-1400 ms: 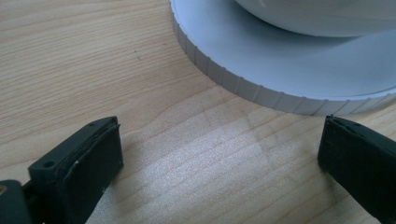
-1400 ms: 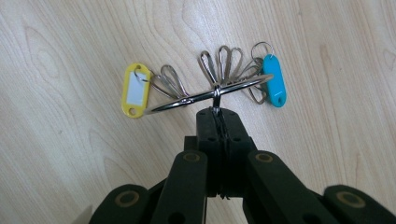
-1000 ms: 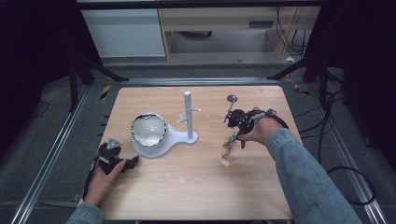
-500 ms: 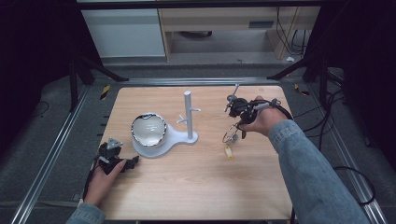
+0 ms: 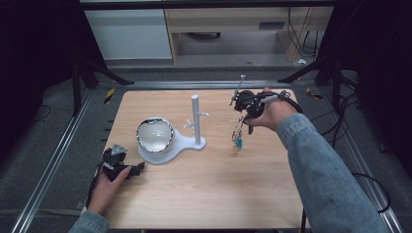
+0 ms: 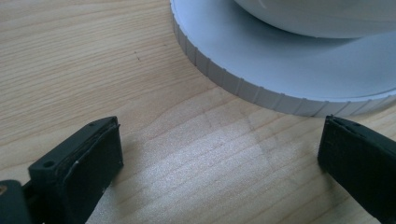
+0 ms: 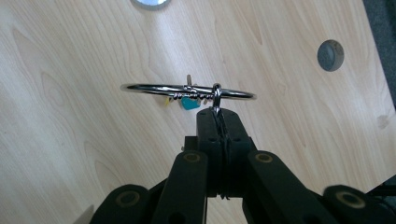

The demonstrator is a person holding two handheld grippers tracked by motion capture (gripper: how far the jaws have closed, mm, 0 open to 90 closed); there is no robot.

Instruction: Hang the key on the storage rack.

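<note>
My right gripper (image 5: pixel 244 117) hangs over the right half of the wooden table, pointing down, shut on a metal key ring (image 5: pixel 237 130). The ring (image 7: pixel 187 88) lies level across the jaw tips (image 7: pixel 218 114), and a teal tag (image 7: pixel 189 103) and small keys dangle from it above the tabletop. A white stand (image 5: pixel 196 119) with an upright post and short pegs rises mid-table. Its round base (image 6: pixel 261 70) carries a shiny bowl (image 5: pixel 154 134). My left gripper (image 5: pixel 136 168) rests on the table at the front left, open (image 6: pixel 219 149) and with nothing between its jaws, just short of the base's ribbed rim.
A round grey plug (image 7: pixel 330 55) sits in the tabletop under my right gripper. Metal rails (image 5: pixel 58 155) run along the table's sides. A pale cabinet (image 5: pixel 131 34) and shelving stand beyond the far edge. Bare wood spreads across the table's front half.
My right gripper has risen and drifted toward the far edge with the key ring, so the keys now hang higher off the table. The left gripper has stayed put.
</note>
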